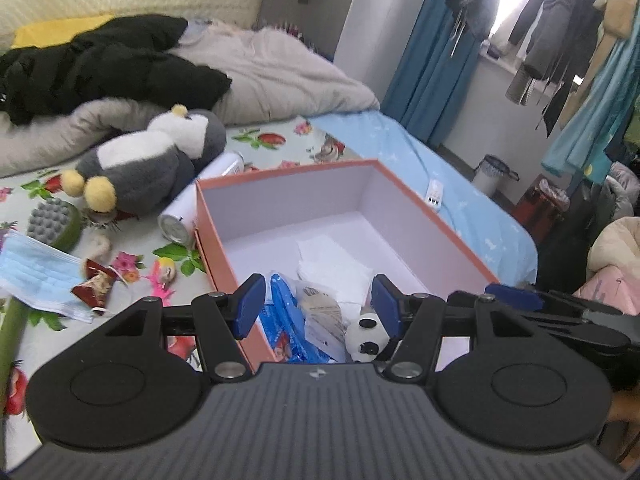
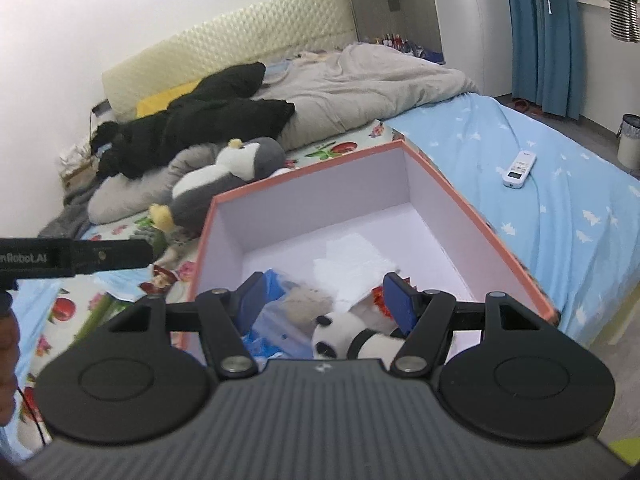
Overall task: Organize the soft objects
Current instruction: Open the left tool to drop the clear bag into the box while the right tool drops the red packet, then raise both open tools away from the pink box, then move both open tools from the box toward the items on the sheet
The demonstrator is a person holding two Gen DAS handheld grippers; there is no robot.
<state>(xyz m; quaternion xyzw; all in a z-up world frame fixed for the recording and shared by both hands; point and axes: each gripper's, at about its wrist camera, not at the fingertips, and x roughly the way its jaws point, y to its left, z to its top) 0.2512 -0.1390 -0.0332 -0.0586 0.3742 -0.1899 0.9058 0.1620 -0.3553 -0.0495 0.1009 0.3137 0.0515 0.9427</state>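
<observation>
A small panda plush lies in the near corner of the orange box, lower centre of both views, beside blue packets. Left gripper and right gripper hover above, jaws released, grasping nothing. A penguin plush lies on the bed, upper left.

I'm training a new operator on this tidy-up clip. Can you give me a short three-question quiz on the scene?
1. True or false: the panda lies inside the box.
2. Which toy is outside the box on the bed? A penguin; B rabbit; C duck.
3. Fill in: neither the left gripper nor the right gripper holds anything; both are ____.

Key: 1 true; 2 A; 3 open.
</observation>
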